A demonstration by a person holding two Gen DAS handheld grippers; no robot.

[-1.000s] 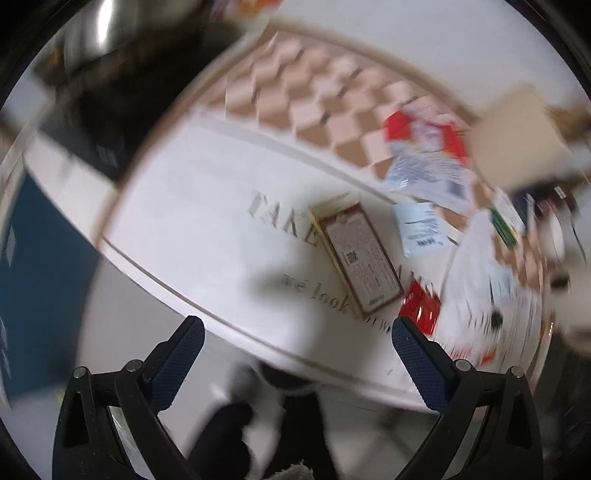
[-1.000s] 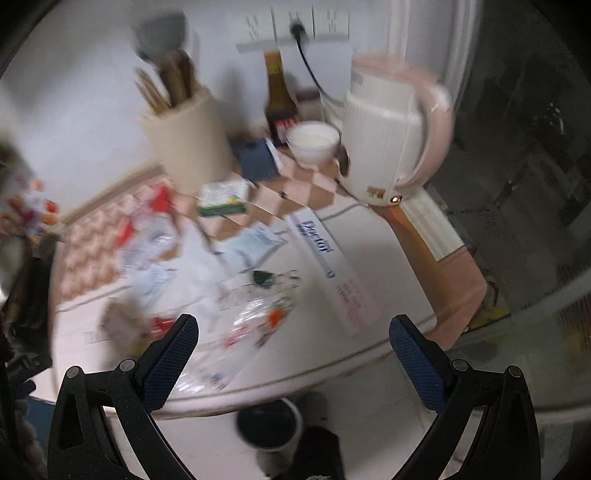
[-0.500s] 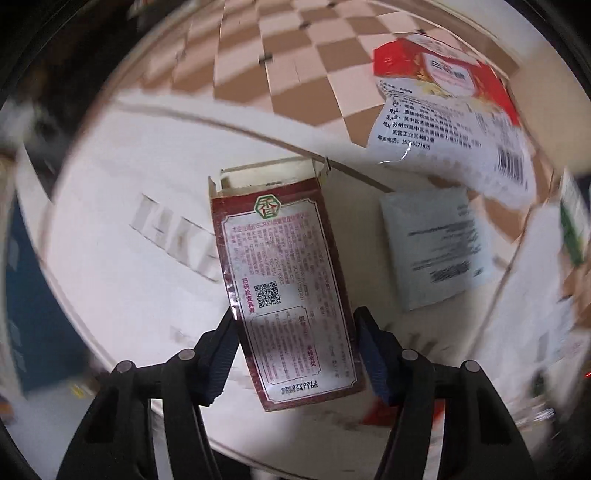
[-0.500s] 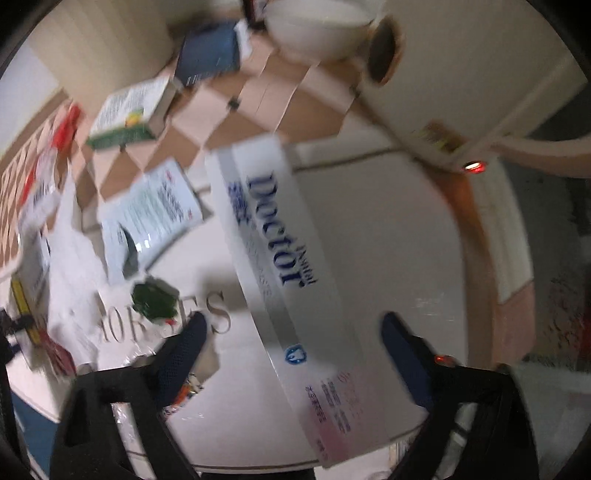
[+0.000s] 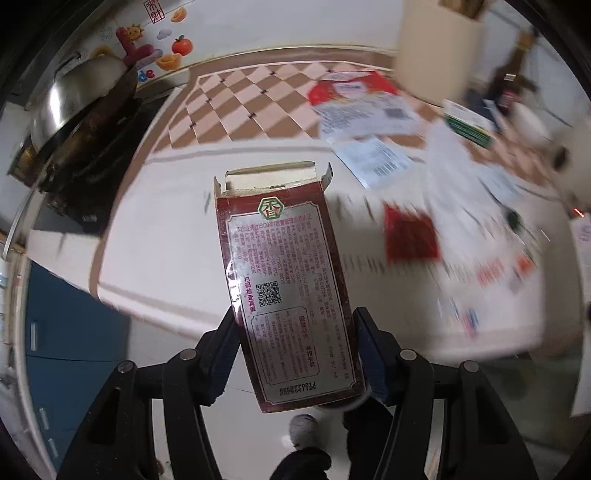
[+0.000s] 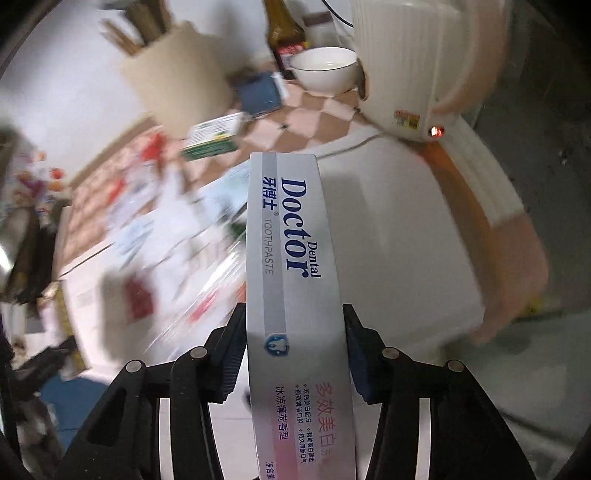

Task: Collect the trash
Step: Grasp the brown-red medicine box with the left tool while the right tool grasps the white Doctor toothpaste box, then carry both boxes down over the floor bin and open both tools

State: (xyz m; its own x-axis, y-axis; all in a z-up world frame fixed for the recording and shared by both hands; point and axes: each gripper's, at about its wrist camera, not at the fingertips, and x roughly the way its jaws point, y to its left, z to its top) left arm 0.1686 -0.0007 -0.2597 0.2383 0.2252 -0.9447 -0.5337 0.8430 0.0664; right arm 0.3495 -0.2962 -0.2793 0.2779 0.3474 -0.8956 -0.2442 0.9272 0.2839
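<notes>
My left gripper (image 5: 295, 354) is shut on a dark red carton (image 5: 284, 273) with an open far end, held above the white table (image 5: 166, 240). My right gripper (image 6: 293, 347) is shut on a long silver "Doctor" toothpaste box (image 6: 291, 258), held above the table's right part (image 6: 388, 240). More trash lies on the table: a red sachet (image 5: 410, 232), a red and white wrapper (image 5: 358, 99), a white label packet (image 5: 376, 162) and a green and white box (image 6: 214, 136). The background is blurred.
A wok with a steel lid (image 5: 77, 110) sits at the left. A beige utensil holder (image 6: 173, 70), a brown bottle (image 6: 284, 29), a white bowl (image 6: 325, 70) and a white kettle (image 6: 417, 62) stand at the back. The floor shows below the table edge.
Both grippers were open above the table, then dropped to the carton and the toothpaste box. Now each is shut on its box and has lifted it off the table.
</notes>
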